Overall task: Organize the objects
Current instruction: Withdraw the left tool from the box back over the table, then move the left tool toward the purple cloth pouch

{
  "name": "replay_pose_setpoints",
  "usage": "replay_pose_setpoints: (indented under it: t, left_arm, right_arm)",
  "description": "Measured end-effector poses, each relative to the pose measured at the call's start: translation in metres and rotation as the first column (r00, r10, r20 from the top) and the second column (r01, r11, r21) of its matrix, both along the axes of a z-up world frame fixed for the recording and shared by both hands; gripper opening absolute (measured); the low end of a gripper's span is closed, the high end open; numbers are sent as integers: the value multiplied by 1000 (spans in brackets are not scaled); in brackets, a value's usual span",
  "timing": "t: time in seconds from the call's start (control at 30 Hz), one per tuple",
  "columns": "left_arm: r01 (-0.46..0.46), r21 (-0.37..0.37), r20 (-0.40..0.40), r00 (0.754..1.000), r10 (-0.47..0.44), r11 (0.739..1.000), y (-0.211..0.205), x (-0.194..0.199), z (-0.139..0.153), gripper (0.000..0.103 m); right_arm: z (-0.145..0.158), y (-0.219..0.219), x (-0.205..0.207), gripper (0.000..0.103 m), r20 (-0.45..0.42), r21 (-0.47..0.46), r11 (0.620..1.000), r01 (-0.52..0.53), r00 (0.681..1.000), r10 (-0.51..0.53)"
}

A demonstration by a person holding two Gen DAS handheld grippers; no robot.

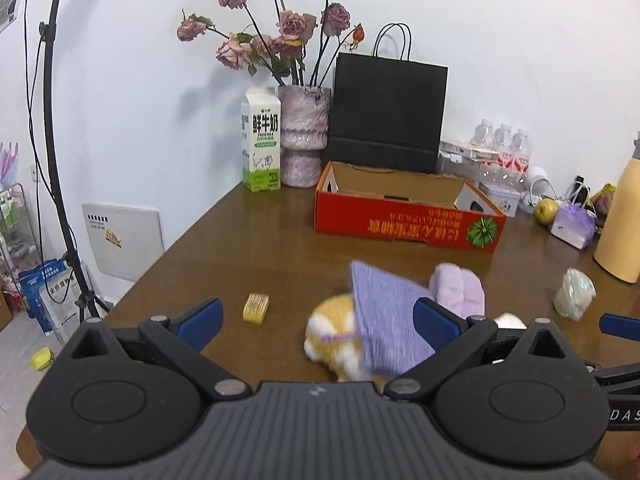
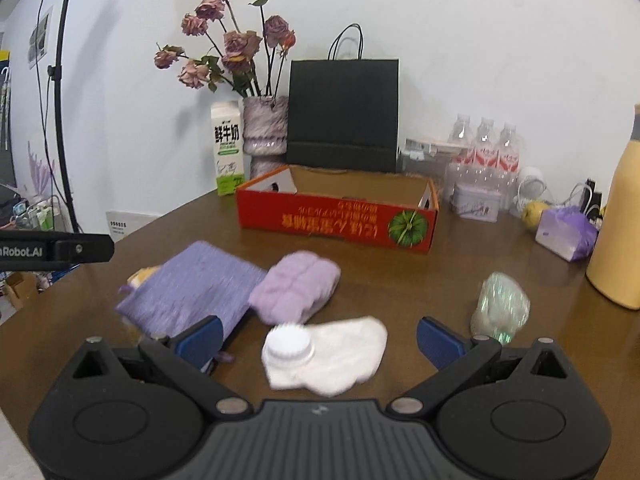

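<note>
Red cardboard box (image 2: 336, 222) sits open-topped at the table's (image 1: 240, 240) far side, the likely drop target. Left gripper (image 1: 318, 320) spread wide over the purple knitted pouch (image 1: 384, 316) (blurred), which lies on an orange-white plush (image 1: 330, 332); close squarely on the pouch alone. Right gripper (image 2: 320, 338) also spread, above the white cloth (image 2: 344, 356) and ridged white cap (image 2: 289, 344).
</note>
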State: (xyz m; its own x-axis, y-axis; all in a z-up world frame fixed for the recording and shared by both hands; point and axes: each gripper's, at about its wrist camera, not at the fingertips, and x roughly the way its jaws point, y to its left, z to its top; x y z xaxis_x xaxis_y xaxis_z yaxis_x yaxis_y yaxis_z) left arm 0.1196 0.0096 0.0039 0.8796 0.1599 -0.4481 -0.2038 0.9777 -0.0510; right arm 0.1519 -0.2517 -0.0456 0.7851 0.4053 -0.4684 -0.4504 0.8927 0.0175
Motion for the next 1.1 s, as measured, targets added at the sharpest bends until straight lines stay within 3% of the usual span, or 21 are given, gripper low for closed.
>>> replay_pose_setpoints:
  t: [0.4,0.77,0.97,1.1]
  left_arm:
    - [-19,-25,-26,999,19,999,12,-43,-34,103]
    - [-77,-73,-50,996,73,994,48,-69,-53,103]
    - [-86,-92,-58,995,81,992,62,-75,-60,103]
    - [-78,-103,-62,995,72,992,64,-76,-64,103]
  right_arm:
    - [-24,0,-32,103,-64,3,998,-69,996,69]
    - [-46,50,-29,103,-153,-22,977,-210,967,205]
    - [-52,69,-19,103,-183,-36,974,-222,960,212]
    - [-56,76,-23,103,-156,-81,974,-211,968,196]
